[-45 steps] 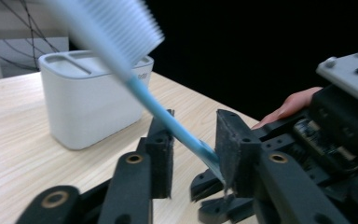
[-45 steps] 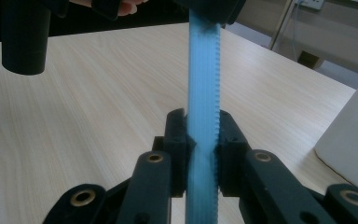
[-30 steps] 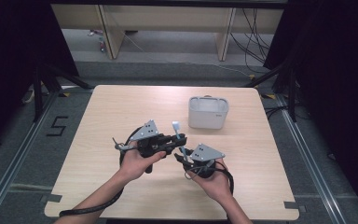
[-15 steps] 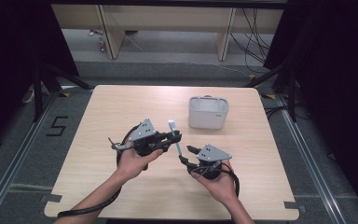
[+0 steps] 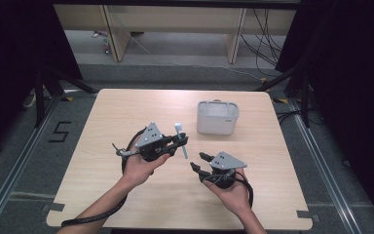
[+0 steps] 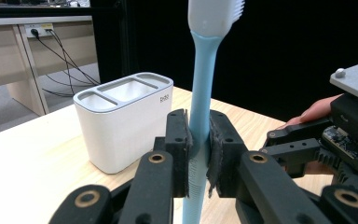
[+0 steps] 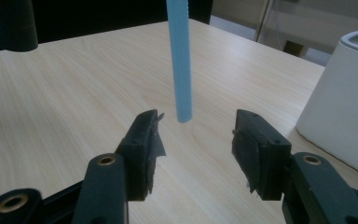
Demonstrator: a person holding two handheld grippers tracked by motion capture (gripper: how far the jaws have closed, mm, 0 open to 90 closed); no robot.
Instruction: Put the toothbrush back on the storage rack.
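A light blue toothbrush (image 5: 179, 130) with a white head stands upright, and my left gripper (image 5: 180, 142) is shut on its handle above the table's middle. In the left gripper view both pads press the toothbrush (image 6: 200, 93) at mid-handle inside the left gripper (image 6: 199, 140). My right gripper (image 5: 198, 161) sits lower right of it, open; its jaws have just been opening. In the right gripper view the handle's lower end (image 7: 179, 60) hangs just beyond the right gripper (image 7: 196, 135), touching neither pad. A white toothbrush holder (image 5: 216, 117) stands behind.
The holder (image 6: 121, 121) has several open compartments on top and stands near the far right of the wooden table (image 5: 126, 112). In the right gripper view the holder (image 7: 345, 98) is close on the right. Black curtains flank the table.
The two grippers met at the toothbrush a second ago. The right gripper has let go and drawn back toward the near right. The left gripper has kept the toothbrush and stood it upright.
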